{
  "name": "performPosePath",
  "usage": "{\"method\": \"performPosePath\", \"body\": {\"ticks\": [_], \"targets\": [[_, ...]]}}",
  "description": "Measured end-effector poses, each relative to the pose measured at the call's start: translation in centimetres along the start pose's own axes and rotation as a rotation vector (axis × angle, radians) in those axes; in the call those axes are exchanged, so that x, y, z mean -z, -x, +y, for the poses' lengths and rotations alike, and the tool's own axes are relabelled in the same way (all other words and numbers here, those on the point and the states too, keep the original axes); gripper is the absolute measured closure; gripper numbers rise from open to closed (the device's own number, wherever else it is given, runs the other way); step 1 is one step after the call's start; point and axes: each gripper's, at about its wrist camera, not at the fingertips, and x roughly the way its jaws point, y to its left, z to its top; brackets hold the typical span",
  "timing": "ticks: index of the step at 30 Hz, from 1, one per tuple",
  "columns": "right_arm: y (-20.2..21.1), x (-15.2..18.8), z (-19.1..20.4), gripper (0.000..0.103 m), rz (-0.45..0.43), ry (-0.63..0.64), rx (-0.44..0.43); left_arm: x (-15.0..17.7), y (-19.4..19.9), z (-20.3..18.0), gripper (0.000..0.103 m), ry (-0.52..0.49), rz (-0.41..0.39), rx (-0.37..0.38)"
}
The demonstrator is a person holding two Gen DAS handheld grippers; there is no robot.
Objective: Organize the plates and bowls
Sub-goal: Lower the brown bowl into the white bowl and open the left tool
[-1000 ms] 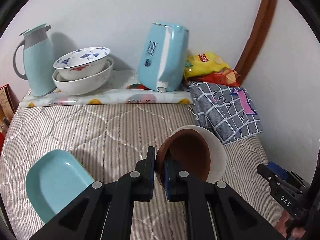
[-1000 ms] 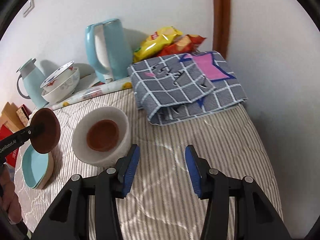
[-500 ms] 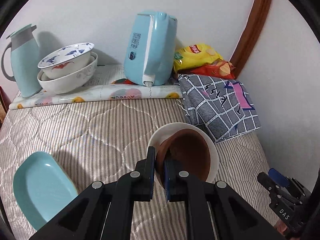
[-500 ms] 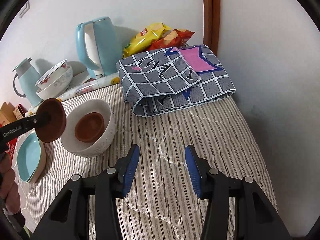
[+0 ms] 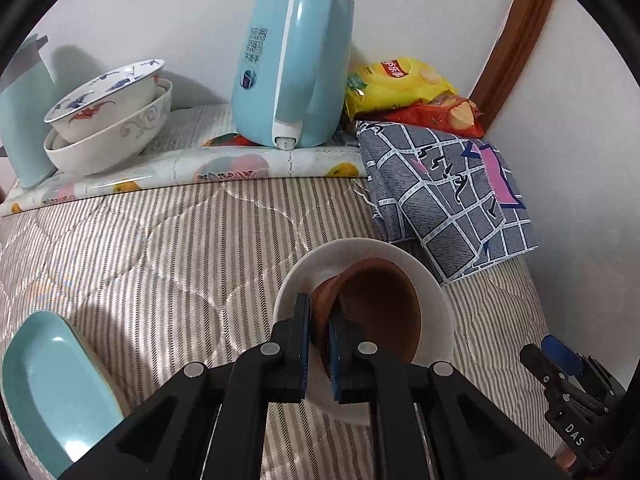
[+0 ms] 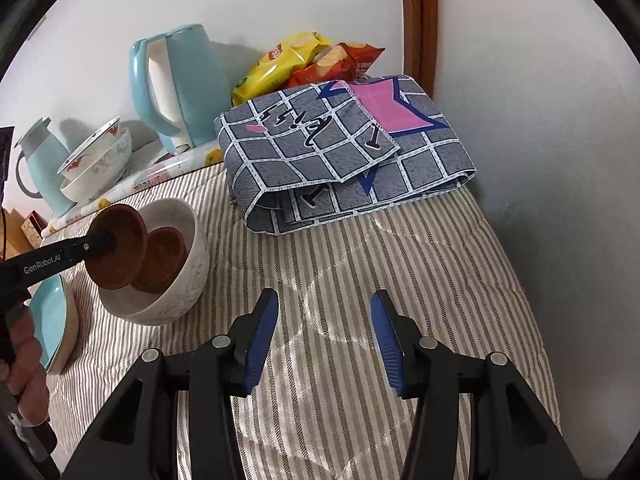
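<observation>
1. While I look down the left wrist camera, my left gripper point(image 5: 319, 334) is clenched on the rim of a small brown bowl point(image 5: 380, 312), which it holds tilted over the mouth of the white bowl point(image 5: 438, 300).
2. From the right wrist camera I can see the same brown bowl point(image 6: 118, 246) held at the white bowl's point(image 6: 176, 284) near left rim, with a second brown bowl point(image 6: 162, 260) already lying inside the white one; whether the two brown bowls touch I cannot tell.
3. My right gripper point(image 6: 324, 332) is released, jaws apart with nothing between them, over bare striped bedding point(image 6: 360, 264) to the right of the white bowl.
4. The white bowl sits on the bed roughly mid-way across, just in front of a folded grey checked cloth point(image 6: 340, 156) that lies against the right-hand wall.
5. A light blue dish point(image 5: 52, 384) rests near the bed's front left edge, apart from the white bowl.
6. Along the back edge, on a fruit-print mat point(image 5: 224, 166), stand two stacked patterned bowls point(image 5: 108, 120), a blue kettle point(image 5: 292, 68) and, at the far left, a pale blue jug point(image 6: 38, 168).
7. Snack bags point(image 5: 404, 88) are tucked in the back right corner behind the cloth.
8. A person's hand point(image 6: 24, 368) shows at the left edge of the right camera, gripping the left gripper's handle.
</observation>
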Motion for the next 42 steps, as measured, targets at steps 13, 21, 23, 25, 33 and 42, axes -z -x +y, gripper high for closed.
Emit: {"method": "performPosePath", "body": {"ticks": [13,21,23,25,33,42], "targets": [[-1.1,-0.2,0.6,0.055,0.01,0.02,-0.019,-0.3,-2.2,-0.4,0.095,-0.003,0.035,0.0],[-1.3,-0.2,0.8,0.055,0.015,0.022,-0.021,-0.1,-2.8,-0.1,0.094,0.002,0.049,0.01],[-1.3,-0.1,1.0,0.055,0.018,0.026,-0.022,-0.1,-2.9,-0.1,0.094,0.005,0.05,0.018],[-1.3,0.0,1.1,0.055,0.021,0.031,-0.022,0.0,-2.8,-0.1,0.093,0.007,0.049,0.023],[-1.4,-0.1,2.1,0.055,0.025,0.043,-0.03,0.0,-2.7,-0.4,0.087,-0.011,0.072,0.036],[-0.7,-0.8,4.0,0.055,0.009,0.065,-0.054,-0.2,-0.5,-0.8,0.08,-0.04,0.025,0.036]]}}
